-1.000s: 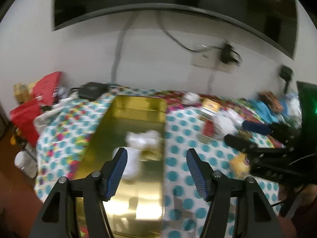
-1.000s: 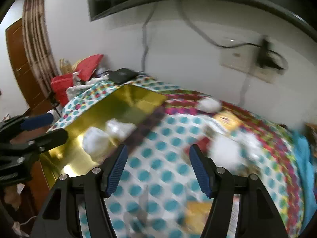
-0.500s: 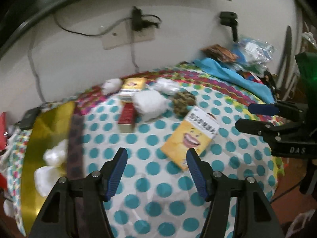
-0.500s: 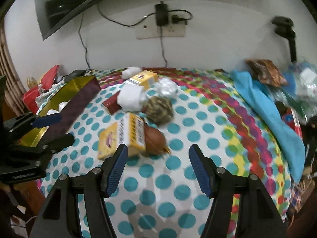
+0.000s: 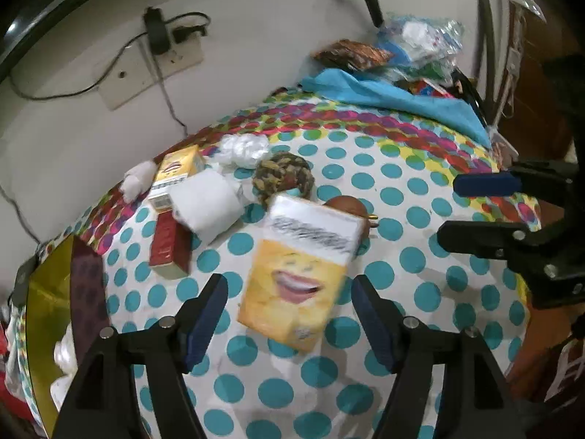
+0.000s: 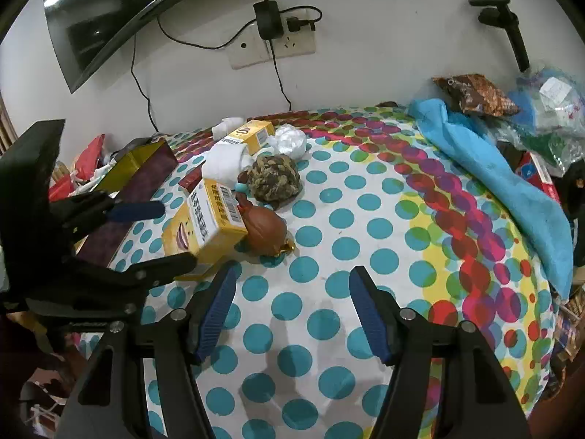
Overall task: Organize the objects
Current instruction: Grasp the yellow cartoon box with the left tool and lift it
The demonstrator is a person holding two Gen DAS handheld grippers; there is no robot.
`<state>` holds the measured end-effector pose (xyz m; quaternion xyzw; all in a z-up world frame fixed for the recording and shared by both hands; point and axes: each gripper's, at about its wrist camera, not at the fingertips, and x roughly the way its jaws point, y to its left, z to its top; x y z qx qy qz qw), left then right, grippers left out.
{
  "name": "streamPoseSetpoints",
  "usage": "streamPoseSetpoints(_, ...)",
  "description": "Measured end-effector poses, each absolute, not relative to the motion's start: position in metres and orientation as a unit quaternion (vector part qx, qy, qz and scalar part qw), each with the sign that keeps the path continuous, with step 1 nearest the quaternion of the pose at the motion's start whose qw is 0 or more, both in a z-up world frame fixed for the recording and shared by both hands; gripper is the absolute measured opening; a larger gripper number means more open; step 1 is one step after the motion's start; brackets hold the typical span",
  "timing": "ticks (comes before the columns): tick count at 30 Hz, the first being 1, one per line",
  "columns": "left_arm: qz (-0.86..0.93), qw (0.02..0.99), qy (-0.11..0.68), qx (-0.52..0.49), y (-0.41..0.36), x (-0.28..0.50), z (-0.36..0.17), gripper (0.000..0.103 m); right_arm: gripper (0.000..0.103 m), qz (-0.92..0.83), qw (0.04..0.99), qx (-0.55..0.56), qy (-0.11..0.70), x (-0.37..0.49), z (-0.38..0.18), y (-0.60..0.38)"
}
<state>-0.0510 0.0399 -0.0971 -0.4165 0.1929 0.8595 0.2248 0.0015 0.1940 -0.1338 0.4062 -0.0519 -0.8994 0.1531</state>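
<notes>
While my left gripper (image 5: 289, 314) hangs over the dotted tablecloth (image 5: 365, 256), the yellow box (image 5: 296, 270) with the printed smile lies flat just ahead of its tips, the box's near end reaching in between them. These jaws have just been opening and stand spread; neither pad touches the box. My right gripper (image 6: 289, 311) is likewise spread, with only bare cloth (image 6: 365, 226) between its fingers; the box (image 6: 204, 226) lies to its front left. A brown pouch (image 6: 265, 232) touches the box's far side. Behind it sits a mottled ball (image 6: 272, 179), then crumpled white wrap (image 6: 290, 141). A white roll (image 5: 206, 206), a second yellow box (image 5: 175, 172) and a red box (image 5: 168, 245) lie toward the cloth's far left; a white wad (image 5: 137, 181) rests at the far edge by the wall. A gold tray (image 5: 47, 300) with a dark side wall runs along the left edge and holds white lumps (image 5: 65, 351). A blue towel (image 6: 493, 168) drapes the right edge, a patterned packet (image 6: 475, 95) beyond it.
</notes>
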Motion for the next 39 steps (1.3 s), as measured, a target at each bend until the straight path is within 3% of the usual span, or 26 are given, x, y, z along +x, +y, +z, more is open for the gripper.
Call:
streamPoseSetpoints(9, 0.854, 0.220, 0.180, -0.436, 0.044, -0.064, -0.114, 0.072, 0.063, -0.899, 0.155, 0.405, -0.062, -0.001, -0.136, 0.197)
streamPoseSetpoints(11, 0.857, 0.208, 0.186, -0.435, 0.045, -0.066, -0.115, 0.064, 0.063, -0.898, 0.158, 0.407, -0.065, -0.004, -0.136, 0.196)
streamPoseSetpoints(15, 0.863, 0.203, 0.161, -0.433, 0.039, -0.070, -0.113, 0.063, 0.063, -0.898, 0.159, 0.407, -0.063, -0.011, -0.137, 0.193)
streamPoseSetpoints(25, 0.881, 0.187, 0.150, -0.408, 0.020, -0.053, -0.089, 0.062, 0.062, -0.887, 0.181, 0.425, 0.002, -0.039, -0.149, 0.173)
streamPoseSetpoints(36, 0.902, 0.138, 0.114, -0.392, -0.011, -0.017, -0.050, 0.062, 0.038, -0.868, 0.207, 0.444, 0.076, -0.066, -0.166, 0.130)
streamPoseSetpoints(39, 0.906, 0.130, 0.101, -0.389, -0.014, -0.007, -0.041, 0.062, 0.038, -0.869, 0.210, 0.440, 0.086, -0.066, -0.166, 0.124)
